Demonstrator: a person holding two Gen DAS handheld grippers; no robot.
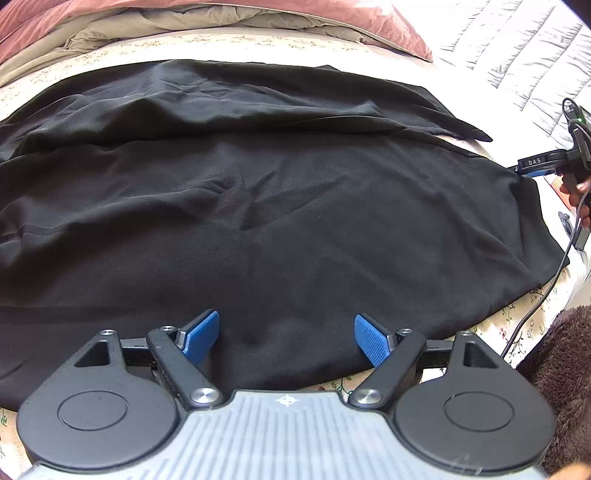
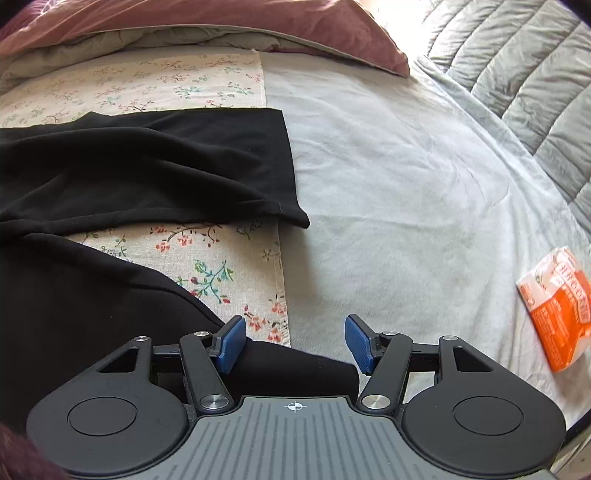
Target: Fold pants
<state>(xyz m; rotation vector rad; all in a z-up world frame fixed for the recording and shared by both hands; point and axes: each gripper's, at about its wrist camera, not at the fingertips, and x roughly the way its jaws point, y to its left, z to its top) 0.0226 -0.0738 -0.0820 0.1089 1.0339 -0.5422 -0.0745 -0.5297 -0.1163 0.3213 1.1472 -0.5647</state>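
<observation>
Black pants (image 1: 258,206) lie spread on a floral sheet (image 1: 221,42) on the bed. My left gripper (image 1: 286,339) is open, its blue pads just above the near edge of the pants. My right gripper (image 2: 293,341) is open over the hem end of the near leg (image 2: 295,373), which lies between its pads. The far leg (image 2: 166,166) lies flat, its hem by the sheet's edge. The right gripper also shows in the left wrist view (image 1: 532,166), at the right edge of the pants.
A pink and grey duvet (image 2: 184,22) is bunched at the back. A pale blue sheet (image 2: 406,184) covers the right side, with an orange packet (image 2: 557,306) on it. A grey quilt (image 2: 517,66) lies far right. A cable (image 1: 535,306) hangs from the right gripper.
</observation>
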